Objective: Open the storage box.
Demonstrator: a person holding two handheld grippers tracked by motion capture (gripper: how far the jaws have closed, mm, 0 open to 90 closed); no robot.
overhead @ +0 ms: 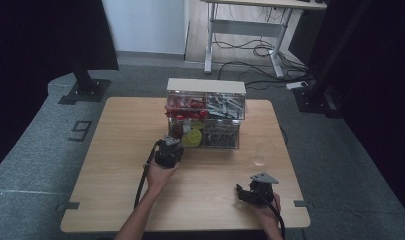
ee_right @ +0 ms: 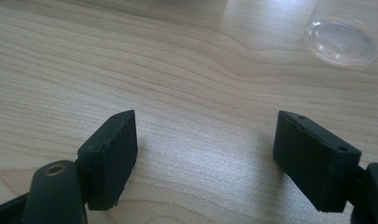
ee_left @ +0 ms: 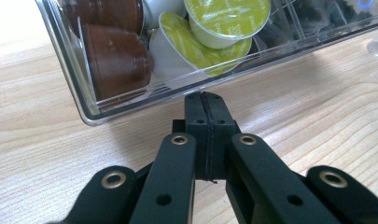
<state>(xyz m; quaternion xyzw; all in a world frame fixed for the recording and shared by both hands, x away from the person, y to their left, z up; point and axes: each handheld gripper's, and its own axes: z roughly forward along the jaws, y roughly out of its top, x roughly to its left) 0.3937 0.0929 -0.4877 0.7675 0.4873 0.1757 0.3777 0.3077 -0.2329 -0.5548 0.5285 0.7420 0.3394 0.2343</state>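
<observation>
Your wooden desk (overhead: 115, 165) carries a clear plastic drawer organizer (overhead: 206, 115) with a pale top, standing at the far side ahead of both your grippers. Its upper compartments hold red packets on one side and grey packets on the other; the lower ones hold coffee capsules and dark items you cannot make out.

Your left gripper (ee_left: 206, 105) is pressed fully together with nothing between its jaws, its tip just in front of the organizer's lower drawer (ee_left: 130, 98) and close to the clear front wall. Directly beyond that tip lie green-lidded capsules (ee_left: 226, 18), with brown capsules (ee_left: 114, 56) to their left.

Your right gripper (ee_right: 205, 154) is spread wide and empty, low over bare desk, well apart from the organizer. A small clear plastic cup (ee_right: 343, 39) stands ahead of it and to its right.
</observation>
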